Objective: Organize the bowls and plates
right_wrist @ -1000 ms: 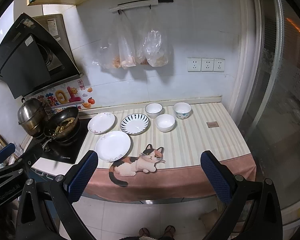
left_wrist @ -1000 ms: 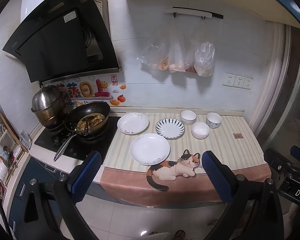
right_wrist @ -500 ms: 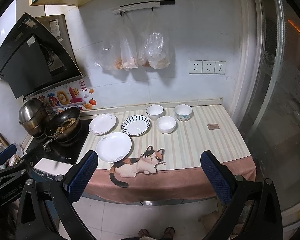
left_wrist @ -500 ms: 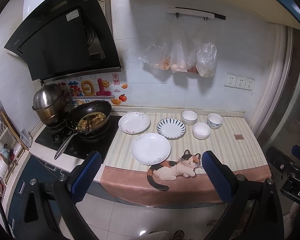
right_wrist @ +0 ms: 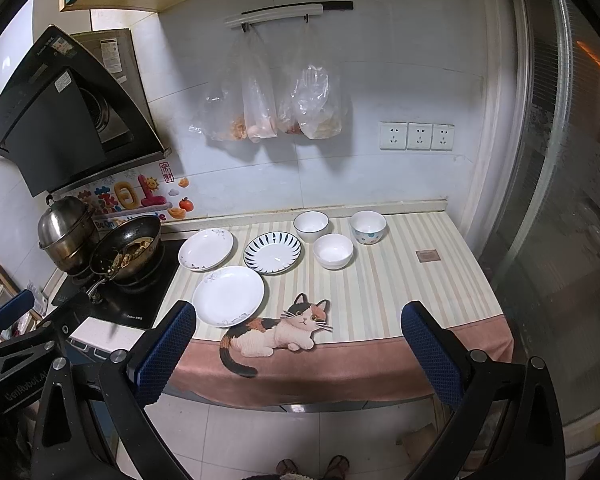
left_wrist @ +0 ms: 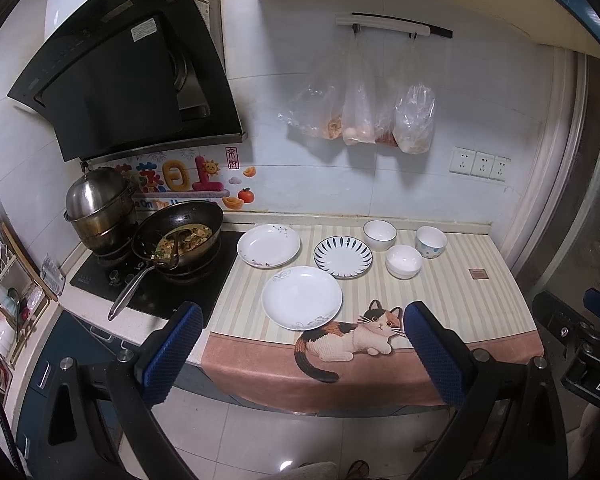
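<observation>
White tiled wall (left_wrist: 292, 92) behind the tabletop (left_wrist: 452, 292); black range hood (left_wrist: 140, 76) at far left above a black cooktop (left_wrist: 156, 296); three sockets (right_wrist: 416, 136) at right; pale tiled floor (right_wrist: 260, 436) near; frosted glass door (right_wrist: 572, 208) at right

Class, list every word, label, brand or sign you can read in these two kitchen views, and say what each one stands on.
"DAS", cut off at the edge: right gripper body, in the left wrist view.
"On The", partly hidden by the wok: colourful wall sticker.
Large Chinese characters on that sticker: not read with certainty.
Print on the left gripper body: too blurred.
Range hood brand and labels: too small.
Cooktop front print: too small.
</observation>
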